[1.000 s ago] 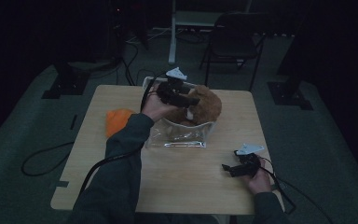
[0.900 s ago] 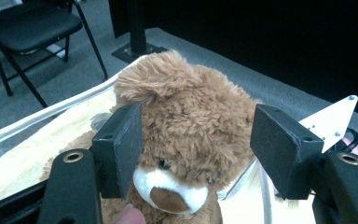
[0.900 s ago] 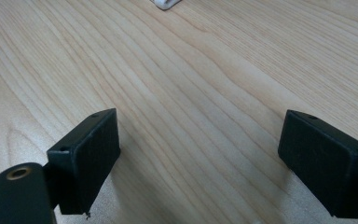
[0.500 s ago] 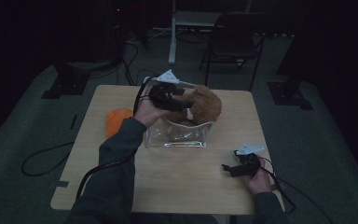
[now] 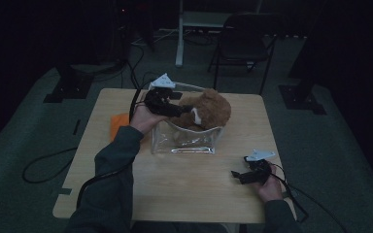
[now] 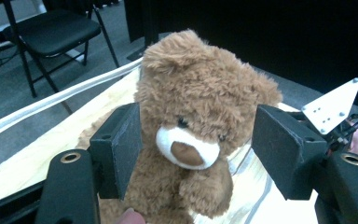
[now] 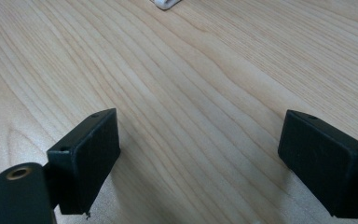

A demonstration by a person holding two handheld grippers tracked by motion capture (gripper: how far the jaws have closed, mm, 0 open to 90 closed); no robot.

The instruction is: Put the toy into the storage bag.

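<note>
Here the brown teddy bear [image 5: 208, 109] sits upright in a clear plastic bag [image 5: 187, 141] near the middle of the wooden table [image 5: 175, 194], its head above the bag's rim. The left gripper [image 5: 184, 108] reaches in from the bag's left side; in the left gripper view the bear [image 6: 191, 126] stands between the spread jaws, the left pad touching its fur, the right pad apart from it. The right gripper [image 5: 236, 175] rests low over bare table near the right edge, jaws spread wide, nothing between them. An orange object [image 5: 119, 122] lies left of the bag.
</note>
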